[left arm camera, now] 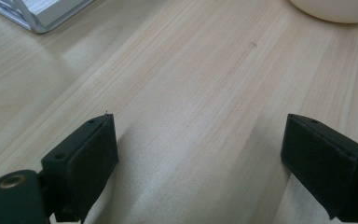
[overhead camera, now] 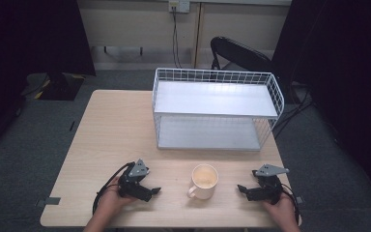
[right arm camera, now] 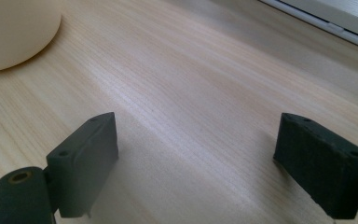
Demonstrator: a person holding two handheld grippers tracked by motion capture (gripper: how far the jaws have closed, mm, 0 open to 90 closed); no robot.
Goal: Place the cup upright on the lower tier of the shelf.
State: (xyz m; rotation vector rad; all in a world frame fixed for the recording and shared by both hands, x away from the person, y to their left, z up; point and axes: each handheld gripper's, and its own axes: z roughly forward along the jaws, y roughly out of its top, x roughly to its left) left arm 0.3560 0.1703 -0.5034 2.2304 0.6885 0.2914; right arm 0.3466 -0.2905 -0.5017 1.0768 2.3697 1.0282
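cream ceramic handled mug (overhead camera: 204,181) sitting at table's 6 o'clock | left gripper (overhead camera: 150,191) at its 9, gaping wide, gripping nothing | right gripper (overhead camera: 242,189) at its 3, gaping wide, gripping nothing

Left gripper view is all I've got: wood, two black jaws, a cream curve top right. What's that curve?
Observer: A cream mug, upright on the table, between the two grippers.
Operator: Handle facing where?
Observer: Toward the person's edge, angled to the left gripper side.
Operator: Right gripper holding anything?
Observer: No. The right gripper is open over bare wood, apart from the mug.
Operator: That metal corner top left?
Observer: A white two-tier wire rack behind the mug, both shelves bare.
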